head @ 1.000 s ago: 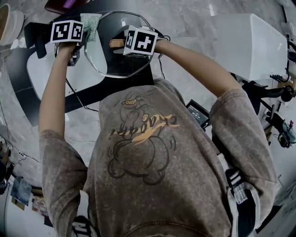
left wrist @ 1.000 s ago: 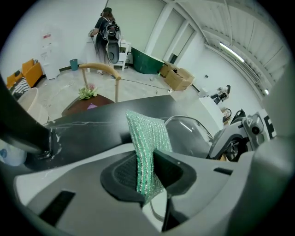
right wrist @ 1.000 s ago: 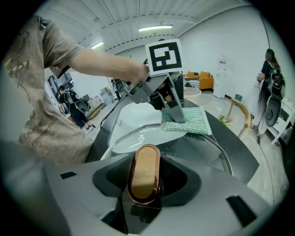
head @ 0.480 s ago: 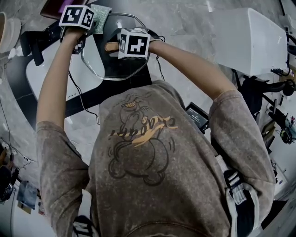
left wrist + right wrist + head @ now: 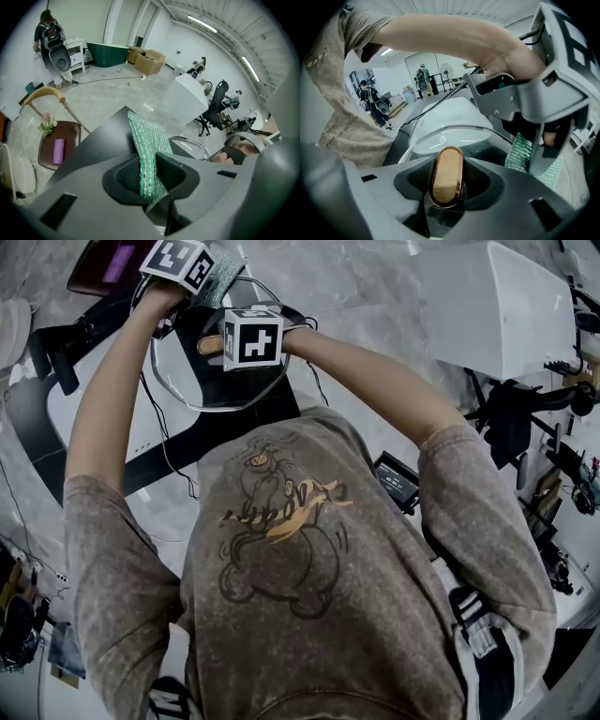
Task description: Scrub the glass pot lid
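Gripping a glass pot lid [image 5: 197, 371] by its oblong wooden handle [image 5: 447, 161] with the right hand-held gripper [image 5: 446, 187], with both jaws pressing against the handle's sides. Holding the lid tilted, its steel rim outward, in front of the chest and above a black and white table [image 5: 239, 423]. Pinching a green glittery scouring cloth [image 5: 147, 140] in the closed jaws of the left hand-held gripper [image 5: 150, 176], with most of the cloth sticking out past the jaw tips. Holding the cloth at the lid's far edge, just beyond the right hand-held gripper; touching the glass or not, impossible to tell. Wearing a grey printed T-shirt [image 5: 281, 549], with both bare arms reaching forward.
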A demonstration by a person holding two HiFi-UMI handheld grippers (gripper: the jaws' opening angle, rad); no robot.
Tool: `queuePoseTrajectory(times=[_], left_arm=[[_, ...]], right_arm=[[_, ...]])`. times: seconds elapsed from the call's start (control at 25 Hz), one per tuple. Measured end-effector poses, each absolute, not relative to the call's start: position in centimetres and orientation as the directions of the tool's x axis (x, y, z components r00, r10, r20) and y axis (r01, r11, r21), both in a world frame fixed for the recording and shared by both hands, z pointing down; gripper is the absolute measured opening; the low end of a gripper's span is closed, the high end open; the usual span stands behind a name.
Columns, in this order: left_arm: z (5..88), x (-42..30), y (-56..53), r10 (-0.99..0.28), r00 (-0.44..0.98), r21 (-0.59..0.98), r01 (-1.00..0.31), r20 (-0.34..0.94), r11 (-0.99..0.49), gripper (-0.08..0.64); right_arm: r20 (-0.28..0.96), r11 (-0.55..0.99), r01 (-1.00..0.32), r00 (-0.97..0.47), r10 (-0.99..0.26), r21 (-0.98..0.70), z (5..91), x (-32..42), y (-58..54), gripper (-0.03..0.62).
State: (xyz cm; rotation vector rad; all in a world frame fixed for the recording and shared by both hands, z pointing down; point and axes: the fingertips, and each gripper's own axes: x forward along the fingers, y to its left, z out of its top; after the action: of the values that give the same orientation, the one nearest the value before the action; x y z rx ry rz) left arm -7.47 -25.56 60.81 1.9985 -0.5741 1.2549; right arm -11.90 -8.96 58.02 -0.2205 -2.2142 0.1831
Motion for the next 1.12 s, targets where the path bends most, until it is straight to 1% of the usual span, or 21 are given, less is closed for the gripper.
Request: queuePoseTrajectory(times=[0.28, 0.48, 0.68, 0.84, 0.96, 1.12], left_arm=[[61.1, -2.8, -24.3, 0.111, 0.456, 0.385, -0.567, 0.883, -0.728, 0.086], [61.1, -0.6, -23.4, 0.148, 0.434, 0.378, -0.512, 0.889, -0.771, 0.084], [61.3, 0.9, -22.6, 0.203, 0.443, 0.422, -0.479, 0.873, -0.769, 0.084], [61.3, 2.1, -21.8, 0.23, 0.433, 0.429, -0.447, 0.872, -0.785, 0.084], [61.3, 2.3, -21.8, 0.235, 0.444, 0.442, -0.448, 0.864, -0.777, 0.086], [61.1, 1.9, -22.0, 0.235, 0.513, 0.506, -0.488, 0.826, -0.712, 0.086]], right_arm=[[0.774, 0.978, 0.085, -0.6, 0.204, -0.192, 58.3, -11.7, -8.9, 0.198], [0.765, 0.978, 0.085, -0.612, 0.201, -0.189, 58.3, -11.7, -9.1, 0.198], [0.764, 0.98, 0.068, -0.618, 0.187, -0.185, 58.4, -11.9, -9.3, 0.196], [0.756, 0.98, 0.063, -0.627, 0.186, -0.188, 58.4, -11.9, -9.2, 0.195], [0.75, 0.981, 0.057, -0.637, 0.179, -0.186, 58.3, -11.9, -9.3, 0.193], [0.745, 0.982, 0.055, -0.644, 0.174, -0.182, 58.1, -11.9, -9.4, 0.193]])
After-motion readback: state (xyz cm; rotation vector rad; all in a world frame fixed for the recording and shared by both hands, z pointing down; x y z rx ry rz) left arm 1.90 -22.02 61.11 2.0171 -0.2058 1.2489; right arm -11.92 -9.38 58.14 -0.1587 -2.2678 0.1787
